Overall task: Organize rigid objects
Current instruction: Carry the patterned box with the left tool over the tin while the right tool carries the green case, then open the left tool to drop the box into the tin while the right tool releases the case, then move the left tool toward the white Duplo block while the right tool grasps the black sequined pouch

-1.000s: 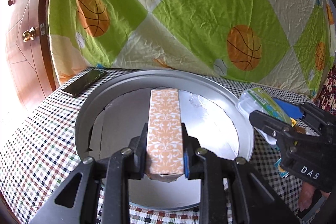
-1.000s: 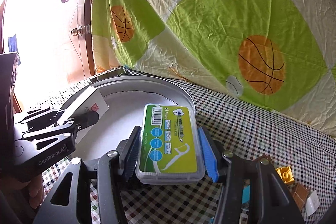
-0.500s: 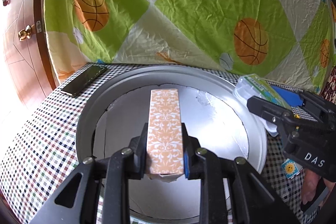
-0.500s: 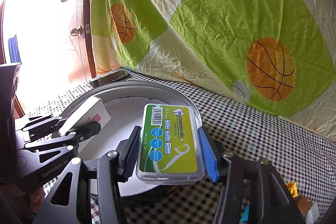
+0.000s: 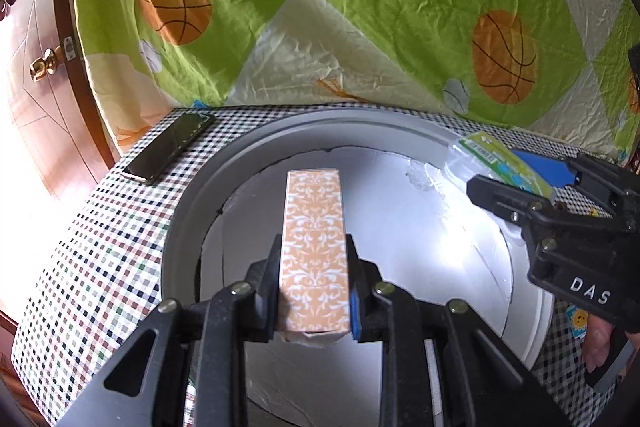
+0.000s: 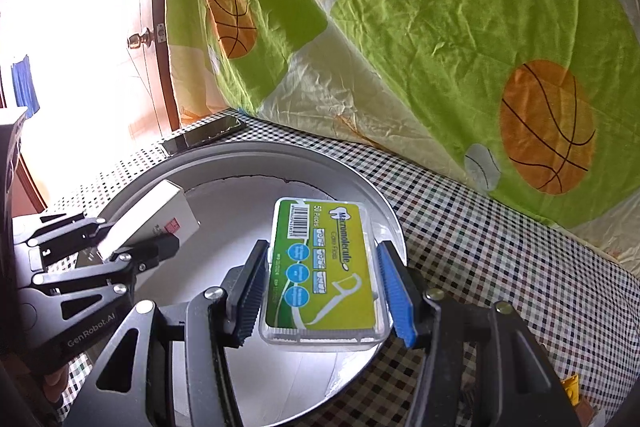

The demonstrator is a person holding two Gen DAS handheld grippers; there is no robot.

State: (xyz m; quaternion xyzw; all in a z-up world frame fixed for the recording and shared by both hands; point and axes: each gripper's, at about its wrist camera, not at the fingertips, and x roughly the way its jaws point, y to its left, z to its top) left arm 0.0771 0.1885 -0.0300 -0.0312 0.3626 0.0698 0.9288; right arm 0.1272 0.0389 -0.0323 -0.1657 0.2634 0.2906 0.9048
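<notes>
The left hand-held gripper (image 5: 314,291) is clenched on a narrow orange damask-patterned carton (image 5: 314,247), whose free end juts out over the middle of the round grey metal tray (image 5: 188,227). The right hand-held gripper (image 6: 320,291) grasps a clear dental floss pick box (image 6: 324,267) with a green label, held over the tray's rim at about 4 o'clock. Both loads hang above the tray, neither resting on it as far as the views show.

The likeliest trouble is a collision. In the left wrist view the right tool sits at 3 o'clock, close to the carton's path, so two releases made together could knock one item into the other or pin a finger against the tray wall. The floss box hangs close to the rim; let go there, it may catch the edge, tip and slide onto the checked cloth of the bench (image 6: 500,247). The carton is gripped near its rear end only, so it could pivot and land on an edge, then topple. A phone (image 5: 170,153) lies just outside the tray at 11 o'clock, within reach of a stray swing.
</notes>
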